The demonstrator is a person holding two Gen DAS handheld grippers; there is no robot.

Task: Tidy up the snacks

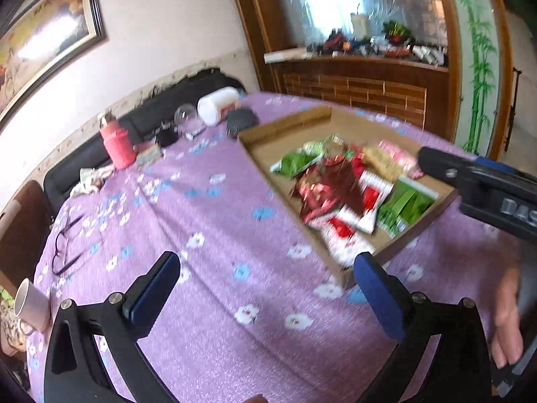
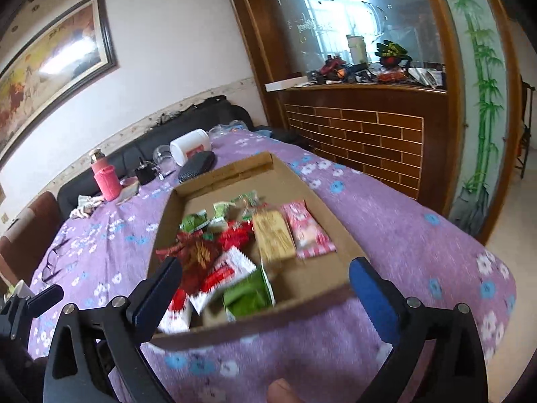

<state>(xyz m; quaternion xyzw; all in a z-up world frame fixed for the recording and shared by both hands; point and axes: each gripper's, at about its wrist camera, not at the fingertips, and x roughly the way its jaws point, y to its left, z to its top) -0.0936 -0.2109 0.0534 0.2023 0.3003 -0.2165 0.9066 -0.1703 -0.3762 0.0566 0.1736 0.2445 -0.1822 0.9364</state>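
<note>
Both grippers are held wide apart, nothing between the jaws. The left gripper is poised over the purple flowered tablecloth, just off the near corner of the cardboard tray. The right gripper is held over the tray's near edge. The snack packets are heaped inside the tray, red and green ones in the middle, a pink packet toward its right side.
</note>
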